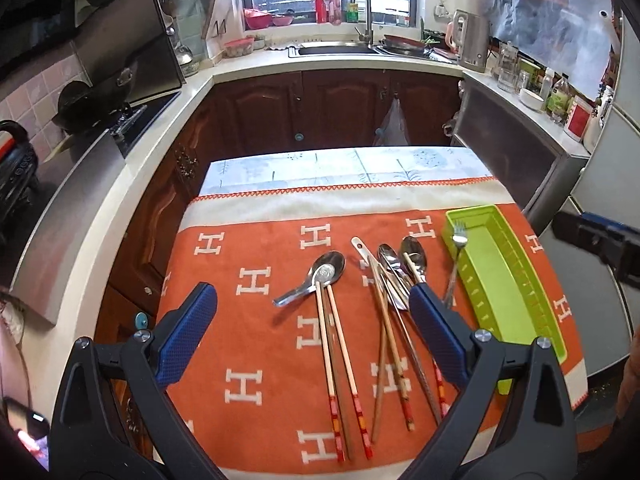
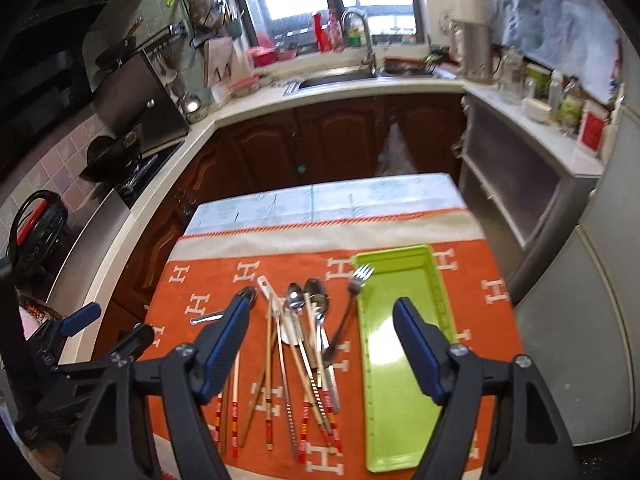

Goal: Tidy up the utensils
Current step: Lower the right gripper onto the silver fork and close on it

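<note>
A green tray (image 1: 516,280) (image 2: 404,432) lies empty at the right of the orange cloth (image 1: 256,264). A fork (image 1: 454,264) (image 2: 348,304) leans over the tray's left rim. Two steel spoons (image 1: 400,264) (image 2: 308,300), a white spoon (image 1: 362,248) and several chopsticks (image 1: 390,344) (image 2: 296,376) lie in a heap left of the tray. A short steel spoon (image 1: 316,276) lies further left with two chopsticks (image 1: 336,356) on it. My left gripper (image 1: 312,300) is open above these. My right gripper (image 2: 322,312) is open above the heap and tray.
The table (image 1: 340,168) stands in a kitchen with counters (image 1: 256,60) on three sides, wooden cabinets (image 1: 340,108) behind, and a stove (image 1: 132,120) to the left. The right gripper shows at the right edge of the left wrist view (image 1: 600,240).
</note>
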### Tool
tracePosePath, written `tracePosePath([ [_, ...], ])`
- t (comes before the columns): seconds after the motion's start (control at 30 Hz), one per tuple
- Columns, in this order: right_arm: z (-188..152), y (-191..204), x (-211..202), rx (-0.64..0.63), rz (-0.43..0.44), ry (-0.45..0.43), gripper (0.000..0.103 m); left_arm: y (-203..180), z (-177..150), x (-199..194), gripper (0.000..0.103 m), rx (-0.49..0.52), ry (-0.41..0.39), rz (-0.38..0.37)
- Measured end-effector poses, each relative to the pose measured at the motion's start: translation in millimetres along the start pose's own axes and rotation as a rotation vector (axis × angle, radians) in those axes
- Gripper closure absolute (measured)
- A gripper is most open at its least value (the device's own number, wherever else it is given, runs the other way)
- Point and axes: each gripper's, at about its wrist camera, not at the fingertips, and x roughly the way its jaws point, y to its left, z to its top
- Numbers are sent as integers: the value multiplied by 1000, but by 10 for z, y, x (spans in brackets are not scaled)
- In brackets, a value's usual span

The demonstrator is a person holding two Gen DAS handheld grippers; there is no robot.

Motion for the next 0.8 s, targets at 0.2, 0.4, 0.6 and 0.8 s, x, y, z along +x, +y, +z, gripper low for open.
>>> tracePosePath([
  [0.2,-93,7,626,50,11,125,44,43,-23,540,15,-1,71,-41],
  [0.4,-210,-160,1218,168,18,254,52,51,-163,1114,25,14,147,-28],
  [0.6,-311,-316,1555,293,27,333,53,187,-279,1507,26,-23,207,-38],
  [0.8,-378,-365,1717,359,-29,375,54,258,-369,1653,26,-50,237,-50],
])
